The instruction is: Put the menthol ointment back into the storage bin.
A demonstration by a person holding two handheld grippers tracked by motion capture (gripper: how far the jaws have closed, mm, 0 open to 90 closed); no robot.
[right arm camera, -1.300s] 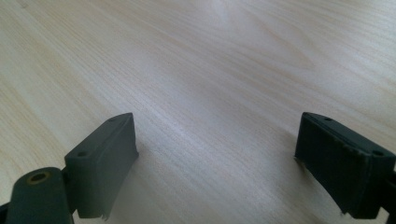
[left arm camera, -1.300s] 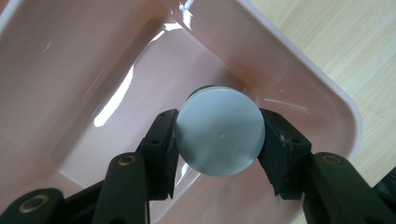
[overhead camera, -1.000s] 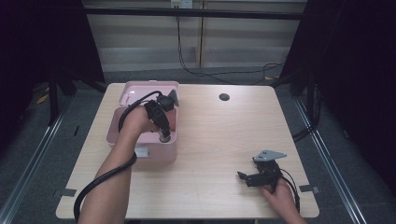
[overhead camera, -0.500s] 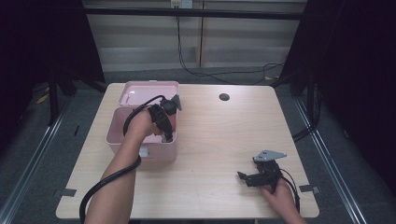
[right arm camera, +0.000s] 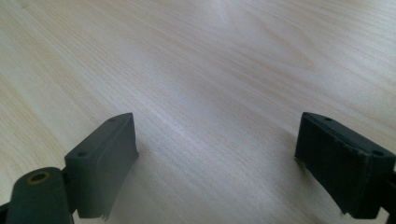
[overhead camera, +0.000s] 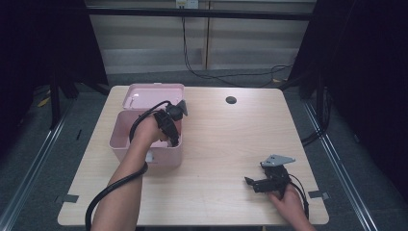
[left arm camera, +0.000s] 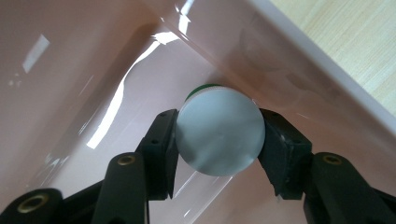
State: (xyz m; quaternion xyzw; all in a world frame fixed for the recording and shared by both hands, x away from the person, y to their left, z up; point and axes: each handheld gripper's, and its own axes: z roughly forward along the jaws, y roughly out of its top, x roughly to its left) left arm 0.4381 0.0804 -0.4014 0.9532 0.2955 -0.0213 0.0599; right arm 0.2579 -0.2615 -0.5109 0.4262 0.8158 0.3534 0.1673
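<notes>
On the left half of the counter (overhead camera: 226, 144) in the high view there's a pink box (overhead camera: 144, 147) with its lid (overhead camera: 153, 95) flipped open toward 12 o'clock. The left gripper (overhead camera: 172, 137) is dipped into the box from above, near the box's 3 o'clock wall, with the left hand (overhead camera: 153, 130) wrapped around it and the black cable looping down along the forearm. Over at about 4 o'clock on the counter, near the front edge, the right gripper (overhead camera: 255, 183) sits low to the wood with the right hand (overhead camera: 285, 195) behind it, jaws pointing toward 9 o'clock, grey three-cornered plate on top. It's well apart from the box. There's also a small dark hole (overhead camera: 231, 100) in the counter up around 12 o'clock.

Left gripper view: the jaws of the left gripper (left arm camera: 219, 140) are clamped on a round silver cap (left arm camera: 219, 135), one pad on each side at 9 and 3 o'clock. A sliver of green peeks out from behind the cap at 12 o'clock. Shiny pink box wall (left arm camera: 93, 70) all around it, so the thing is inside the box, and the rim plus a bit of wood shows at 2 o'clock.

Right gripper view: the jaws of the right gripper (right arm camera: 215, 163) stand wide apart with nothing between them, just bare wood grain of the counter (right arm camera: 196, 70).
</notes>
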